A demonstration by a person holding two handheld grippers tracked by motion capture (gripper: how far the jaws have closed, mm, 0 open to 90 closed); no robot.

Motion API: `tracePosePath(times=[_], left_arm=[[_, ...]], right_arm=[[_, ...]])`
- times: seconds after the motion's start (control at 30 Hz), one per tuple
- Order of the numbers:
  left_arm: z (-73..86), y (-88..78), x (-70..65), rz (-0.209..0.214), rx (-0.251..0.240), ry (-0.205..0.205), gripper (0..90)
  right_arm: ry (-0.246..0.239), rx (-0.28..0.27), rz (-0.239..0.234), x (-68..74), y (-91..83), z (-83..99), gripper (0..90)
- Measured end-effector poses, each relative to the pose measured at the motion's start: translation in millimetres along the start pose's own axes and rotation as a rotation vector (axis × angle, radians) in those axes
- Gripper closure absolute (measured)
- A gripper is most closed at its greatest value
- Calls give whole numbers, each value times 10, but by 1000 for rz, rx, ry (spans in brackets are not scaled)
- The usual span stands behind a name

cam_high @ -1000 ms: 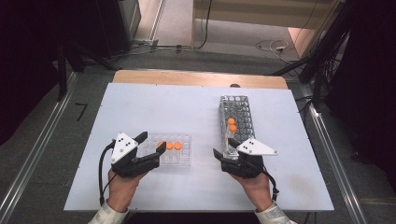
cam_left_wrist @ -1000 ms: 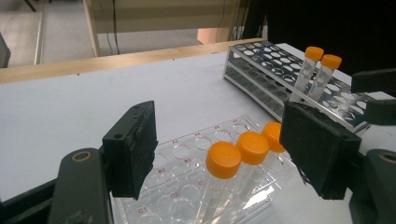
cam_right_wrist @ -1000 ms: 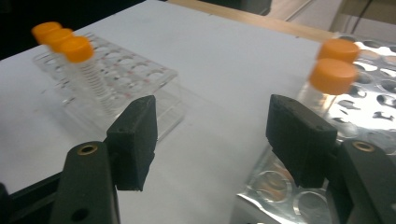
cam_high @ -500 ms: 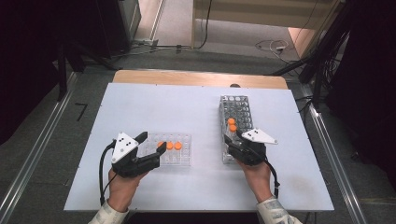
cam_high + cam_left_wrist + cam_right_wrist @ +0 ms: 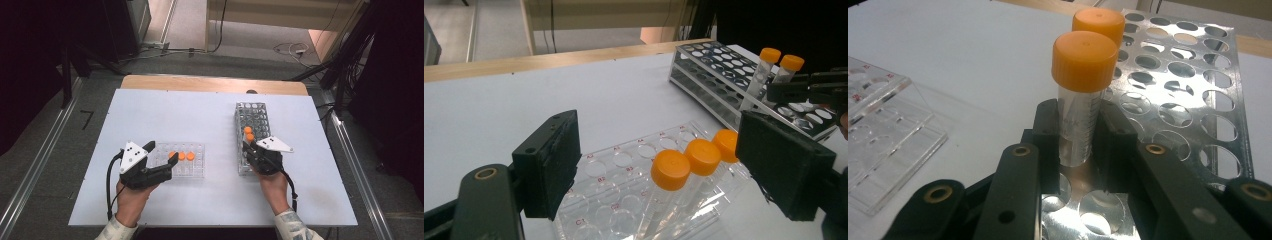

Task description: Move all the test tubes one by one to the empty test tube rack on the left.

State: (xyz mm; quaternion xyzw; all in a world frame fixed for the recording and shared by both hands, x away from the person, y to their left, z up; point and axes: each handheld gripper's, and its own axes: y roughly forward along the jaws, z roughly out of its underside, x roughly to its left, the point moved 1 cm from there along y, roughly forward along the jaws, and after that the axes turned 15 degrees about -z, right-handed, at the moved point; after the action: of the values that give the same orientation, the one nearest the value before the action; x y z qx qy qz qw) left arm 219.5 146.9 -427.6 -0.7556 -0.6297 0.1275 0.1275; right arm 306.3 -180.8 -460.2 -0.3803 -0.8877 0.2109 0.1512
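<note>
On the white table (image 5: 210, 115) we count two racks: one clear plastic rack (image 5: 182, 161) near the left side and one metal rack (image 5: 252, 135) on the right side. We count five tubes with orange caps in total. Three capped tubes (image 5: 671, 172) stand in a row in the clear plastic rack, and two more stand in the metal rack, one behind the other.

We hold the left gripper (image 5: 162, 159) at the left end of the clear plastic rack. Its fingers (image 5: 549, 162) are wide apart and hold nothing; in the left gripper view the three orange caps lie between the two black pads, without touching them.

We hold the right gripper (image 5: 250, 149) over the near end of the metal rack. In the right gripper view its fingers (image 5: 1048, 132) are closed around the clear body of the nearer tube (image 5: 1080, 100), below its orange cap, and the tube stands upright with its lower end at the metal rack's top plate. The second tube (image 5: 1098, 22) stands just behind it in the metal rack.

Compared with one second ago, the right gripper has moved forward, from the table edge side of the metal rack onto its near end, up to the two tubes. The left gripper stays at the same place, and the racks did not move.
</note>
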Motion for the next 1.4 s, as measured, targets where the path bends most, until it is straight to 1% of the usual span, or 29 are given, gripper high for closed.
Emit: tracePosePath(times=[0.2, 0.43, 0.53, 0.63, 0.77, 0.9, 1.0, 1.03, 1.3, 1.4], left_arm=[[0, -1, -3, 2, 0, 0, 180], [-8, -13, 10, 1, -4, -10, 180], [-9, -17, 7, 6, -2, -12, 180], [-12, -19, 3, 10, -5, -13, 180], [-13, -25, -1, 11, -6, -13, 181], [-20, -43, -12, 12, -10, -11, 181], [-27, -52, -15, 16, -13, -13, 181], [-28, -56, -16, 17, -14, -12, 181], [-43, -90, -20, 23, -19, -12, 181], [-48, -103, -22, 27, -23, -13, 181]], right_arm=[[-3, -40, -6, 19, -97, -69, 714], [-13, -102, -10, 54, -272, -181, 719], [-15, -125, -22, 75, -352, -225, 720], [-21, -136, -35, 97, -418, -262, 721], [-32, -142, -41, 125, -487, -288, 722], [-30, -145, -68, 163, -549, -298, 722], [-40, -142, -84, 198, -580, -300, 722], [-35, -140, -92, 211, -587, -297, 722], [-59, -96, -148, 332, -575, -218, 722], [-66, -89, -170, 376, -581, -201, 723]])
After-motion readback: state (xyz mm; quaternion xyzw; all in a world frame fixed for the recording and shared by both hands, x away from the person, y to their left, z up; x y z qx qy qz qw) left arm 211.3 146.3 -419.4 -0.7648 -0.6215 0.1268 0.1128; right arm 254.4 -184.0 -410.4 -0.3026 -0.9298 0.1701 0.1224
